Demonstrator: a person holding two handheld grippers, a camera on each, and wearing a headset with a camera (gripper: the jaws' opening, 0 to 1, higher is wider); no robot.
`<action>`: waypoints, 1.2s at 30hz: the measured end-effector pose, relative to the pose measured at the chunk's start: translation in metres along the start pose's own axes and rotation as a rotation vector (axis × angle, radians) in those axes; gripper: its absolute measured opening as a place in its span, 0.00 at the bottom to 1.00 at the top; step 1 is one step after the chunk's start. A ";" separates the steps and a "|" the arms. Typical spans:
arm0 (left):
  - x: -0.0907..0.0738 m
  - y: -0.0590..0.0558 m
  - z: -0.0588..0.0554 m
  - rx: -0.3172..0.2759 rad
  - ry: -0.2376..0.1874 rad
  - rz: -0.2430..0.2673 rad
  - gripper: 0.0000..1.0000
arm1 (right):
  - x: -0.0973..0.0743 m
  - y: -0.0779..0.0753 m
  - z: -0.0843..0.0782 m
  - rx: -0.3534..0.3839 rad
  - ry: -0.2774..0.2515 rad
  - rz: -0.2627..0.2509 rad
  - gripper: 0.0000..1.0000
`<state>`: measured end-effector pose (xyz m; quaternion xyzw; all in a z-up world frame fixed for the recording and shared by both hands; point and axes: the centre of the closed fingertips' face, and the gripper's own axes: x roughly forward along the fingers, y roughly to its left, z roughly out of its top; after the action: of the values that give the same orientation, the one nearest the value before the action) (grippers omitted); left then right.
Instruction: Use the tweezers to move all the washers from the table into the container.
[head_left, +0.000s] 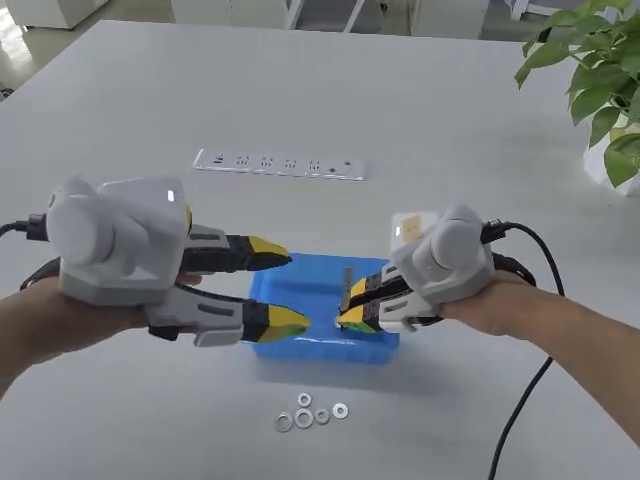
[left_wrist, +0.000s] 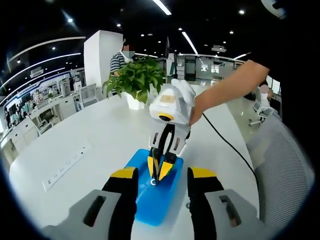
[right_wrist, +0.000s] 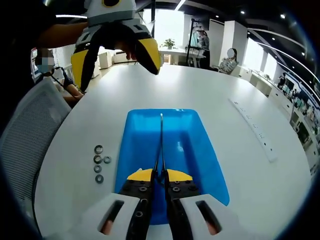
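A blue container (head_left: 300, 345) sits on the white table, between my two grippers. My right gripper (head_left: 345, 318) is shut on thin metal tweezers (right_wrist: 161, 140), whose tip points down into the container (right_wrist: 200, 165). In the left gripper view a small ring lies at the tweezers' tip (left_wrist: 154, 180); I cannot tell whether the tweezers grip it. Several washers (head_left: 310, 412) lie in a cluster on the table in front of the container, also seen as washers (right_wrist: 98, 162) left of it. My left gripper (head_left: 285, 285) hovers open at the container's left end, holding nothing.
A white power strip (head_left: 280, 163) lies farther back on the table. A potted plant (head_left: 600, 80) stands at the far right corner. The right gripper's black cable (head_left: 520, 400) trails over the table at the right. People sit at desks in the background.
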<state>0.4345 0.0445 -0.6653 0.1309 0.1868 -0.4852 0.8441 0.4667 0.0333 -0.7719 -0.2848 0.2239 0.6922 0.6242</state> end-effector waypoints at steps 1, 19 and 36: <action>0.003 0.001 0.002 0.009 -0.003 -0.006 0.43 | 0.000 0.000 0.000 0.000 0.000 0.000 0.08; 0.043 0.013 -0.001 0.085 0.050 -0.089 0.16 | 0.004 0.000 0.002 -0.025 -0.007 0.011 0.08; 0.053 0.012 -0.003 0.128 0.078 -0.161 0.06 | 0.003 -0.001 0.000 -0.028 -0.016 0.010 0.09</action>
<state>0.4685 0.0106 -0.6914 0.1880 0.1979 -0.5570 0.7843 0.4675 0.0359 -0.7736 -0.2869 0.2103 0.7007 0.6184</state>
